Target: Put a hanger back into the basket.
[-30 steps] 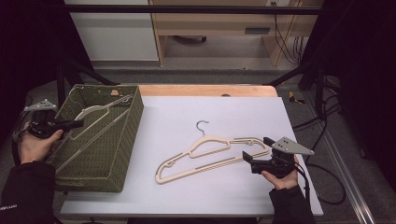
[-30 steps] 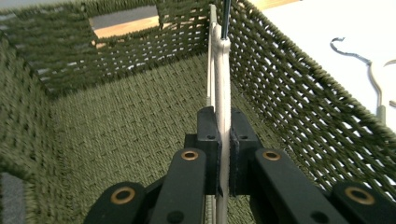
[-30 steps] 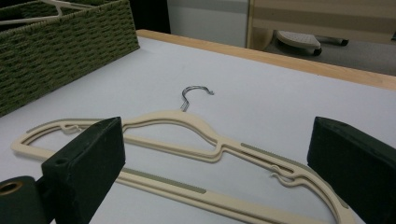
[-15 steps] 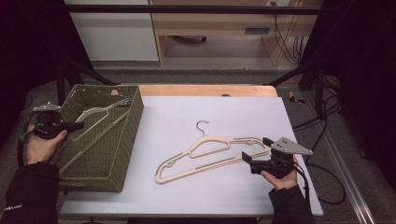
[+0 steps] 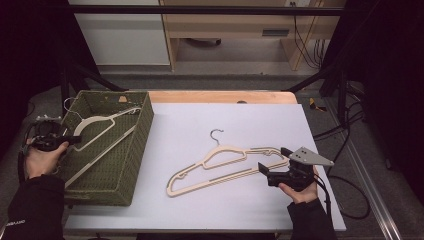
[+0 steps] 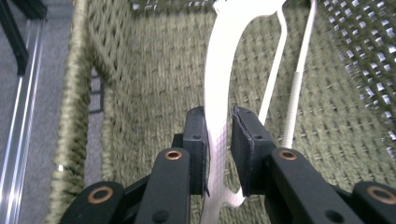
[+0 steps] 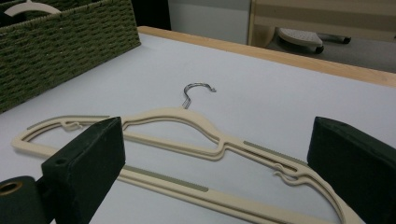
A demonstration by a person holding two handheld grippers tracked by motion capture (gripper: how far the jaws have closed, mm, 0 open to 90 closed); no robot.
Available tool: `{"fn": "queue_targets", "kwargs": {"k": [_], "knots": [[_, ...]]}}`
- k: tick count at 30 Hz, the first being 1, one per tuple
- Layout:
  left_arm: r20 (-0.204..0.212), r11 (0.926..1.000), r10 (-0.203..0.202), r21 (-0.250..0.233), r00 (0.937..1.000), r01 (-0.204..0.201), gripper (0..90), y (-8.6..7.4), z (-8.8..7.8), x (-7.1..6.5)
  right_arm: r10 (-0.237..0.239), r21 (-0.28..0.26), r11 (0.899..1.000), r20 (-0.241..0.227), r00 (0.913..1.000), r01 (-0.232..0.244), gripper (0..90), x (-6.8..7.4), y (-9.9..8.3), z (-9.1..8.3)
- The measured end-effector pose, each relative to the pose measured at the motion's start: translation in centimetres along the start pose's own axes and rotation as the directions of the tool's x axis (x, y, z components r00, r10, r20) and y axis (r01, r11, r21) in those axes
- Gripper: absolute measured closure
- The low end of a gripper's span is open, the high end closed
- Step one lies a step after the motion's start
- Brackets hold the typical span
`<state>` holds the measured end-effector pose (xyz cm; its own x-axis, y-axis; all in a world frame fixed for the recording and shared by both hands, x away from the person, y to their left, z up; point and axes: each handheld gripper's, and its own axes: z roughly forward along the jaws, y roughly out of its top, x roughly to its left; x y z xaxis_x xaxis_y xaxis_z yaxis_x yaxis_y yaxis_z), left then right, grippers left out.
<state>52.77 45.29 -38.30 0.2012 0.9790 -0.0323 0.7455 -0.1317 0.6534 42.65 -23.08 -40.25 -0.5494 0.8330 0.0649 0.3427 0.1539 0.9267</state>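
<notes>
A white hanger [image 5: 102, 121] lies tilted in the green woven basket [image 5: 141, 142] at the table's left. My left gripper [image 5: 72, 140] reaches over the basket's left rim and is shut on one arm of the white hanger [image 6: 224, 70], which runs up between the pads of that gripper [image 6: 218, 135]. What look like two stacked beige hangers [image 5: 218, 150] with a metal hook [image 5: 216, 133] lie flat on the white tabletop. My right gripper [image 5: 274, 161] is open at their right end, its jaws wide apart on either side of the beige hangers [image 7: 163, 114], touching nothing.
The white tabletop [image 5: 210, 115] has a wooden strip [image 5: 220, 96] along its far edge. The basket [image 7: 56, 51] stands along the left side. Cables trail on the floor at the right [image 5: 345, 135]. A wooden cabinet [image 5: 235, 25] stands beyond the table.
The left gripper and the white hanger have shifted slightly toward the person's side of the basket. The right gripper and beige hangers have stayed put.
</notes>
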Motion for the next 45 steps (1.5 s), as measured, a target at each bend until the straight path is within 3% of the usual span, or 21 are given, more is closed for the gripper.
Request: {"fn": "queue_targets", "kwargs": {"k": [14,19,21,23,26,29,31,33,36,39,43,45], "knots": [[-0.053,0.9940,-0.057,0.091,0.9970,0.061,73.2,-0.6,0.9,0.6,-0.002,0.003,1.000,-0.002,1.0000,0.002,4.5,0.1,0.0,0.0],[-0.043,0.9971,-0.057,0.047,0.9974,0.059,67.3,-0.6,-0.2,0.2,-0.001,0.000,1.000,-0.003,1.0000,0.001,4.5,0.0,0.0,0.0],[-0.013,0.9986,-0.051,0.014,0.9986,0.051,65.8,-0.5,-1.0,-0.2,-0.003,-0.001,1.000,-0.003,1.0000,0.003,4.5,0.0,0.1,-0.1],[-0.007,0.9988,-0.031,-0.039,0.9995,0.031,62.2,-0.3,-1.9,-0.9,0.002,-0.006,1.000,0.002,1.0000,-0.002,4.5,-0.1,0.1,-0.1],[0.011,0.9933,-0.008,-0.115,0.9999,0.009,57.0,0.1,-3.3,-2.1,0.004,-0.010,1.000,0.003,1.0000,-0.003,4.5,-0.1,0.2,-0.2],[0.045,0.9793,0.007,-0.202,0.9990,0.002,50.9,0.5,-4.4,-3.7,0.004,-0.012,1.000,0.007,1.0000,-0.004,4.4,-0.1,0.2,-0.3],[0.071,0.9650,0.043,-0.261,0.9965,-0.023,46.1,0.7,-5.2,-4.9,0.006,-0.014,1.000,0.008,0.9999,-0.006,4.5,-0.2,0.3,-0.3],[0.108,0.9444,0.073,-0.327,0.9914,-0.034,41.8,0.7,-5.8,-6.4,0.008,-0.014,1.000,0.011,0.9999,-0.008,4.5,-0.2,0.3,-0.3],[0.173,0.9115,0.130,-0.408,0.9763,-0.049,35.2,0.7,-6.7,-8.4,0.006,-0.014,1.000,0.011,0.9999,-0.006,4.5,-0.1,0.3,-0.3],[0.200,0.8856,0.178,-0.459,0.9635,-0.069,30.1,0.6,-7.2,-10.1,0.004,-0.009,1.000,0.013,0.9999,-0.004,4.5,-0.1,0.3,-0.2],[0.245,0.8583,0.228,-0.508,0.9426,-0.075,23.2,0.4,-7.5,-12.3,0.010,-0.011,1.000,0.016,0.9998,-0.010,4.7,-0.2,0.3,-0.1],[0.256,0.8505,0.244,-0.520,0.9354,-0.080,18.4,0.2,-7.5,-13.3,0.013,-0.011,1.000,0.015,0.9998,-0.013,4.7,-0.2,0.3,-0.1]]}}
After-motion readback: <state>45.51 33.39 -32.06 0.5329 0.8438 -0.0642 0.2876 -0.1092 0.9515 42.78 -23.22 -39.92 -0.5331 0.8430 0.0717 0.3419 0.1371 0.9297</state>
